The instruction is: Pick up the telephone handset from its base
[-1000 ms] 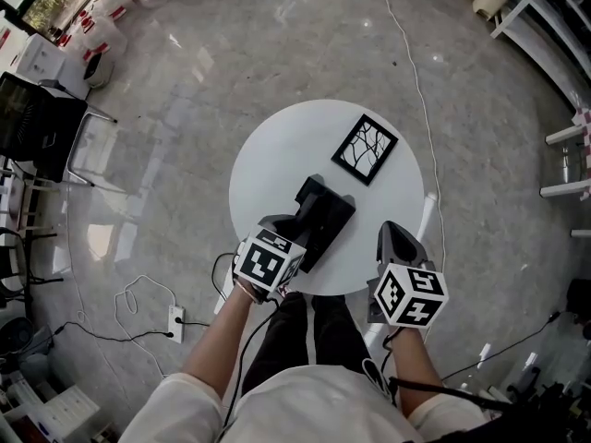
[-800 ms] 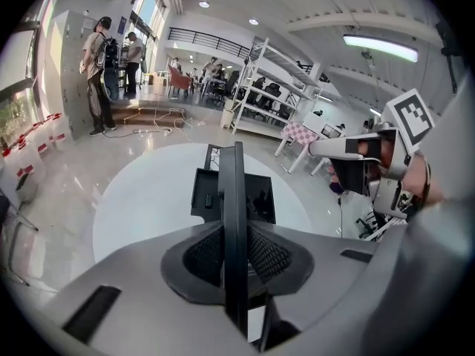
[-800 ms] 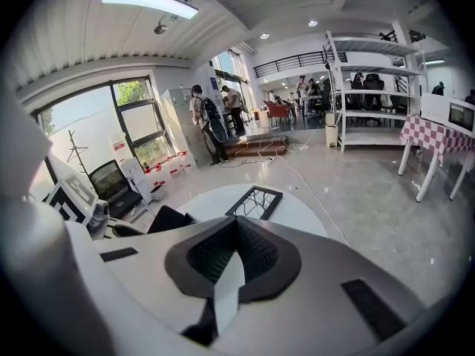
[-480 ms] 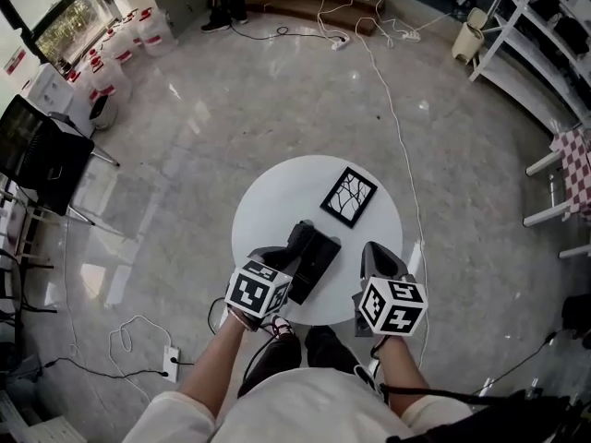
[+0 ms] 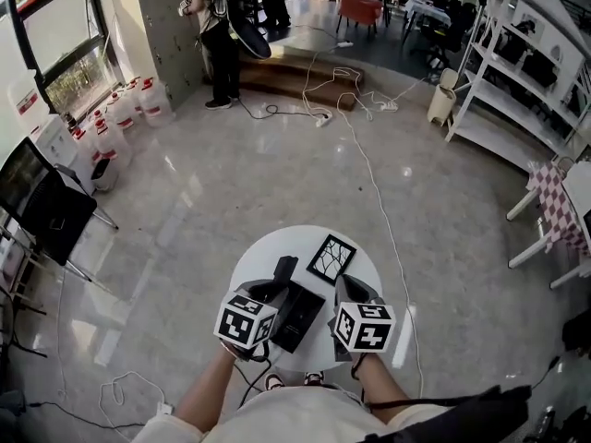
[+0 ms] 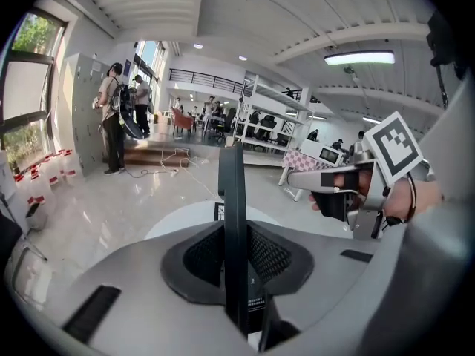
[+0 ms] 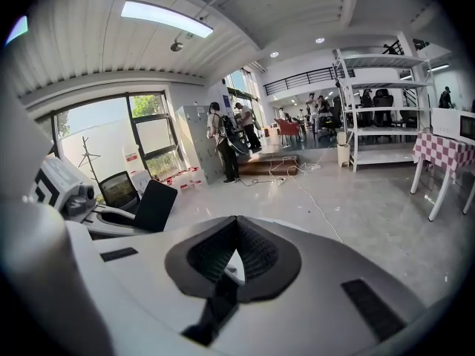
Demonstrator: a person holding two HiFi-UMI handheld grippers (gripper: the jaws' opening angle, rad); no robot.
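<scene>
While left hand-held gripper [image 5: 275, 289] clamps thin handset [image 5: 284, 268] edge-on in narrow grip, handset stays raised above base [image 5: 303, 317] on round surface [image 5: 263, 252]; right hand-held gripper [image 5: 349, 289] closed, empty, apparently spare.

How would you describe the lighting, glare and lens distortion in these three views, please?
Head view: even daylight, soft glare patches on the glossy floor, shelves bowed by the wide lens. Left gripper view: strong fisheye with black corners, ceiling lamp blown out, handset dark against the bright hall. Right gripper view: same fisheye, strip light and window overexposed.
</scene>
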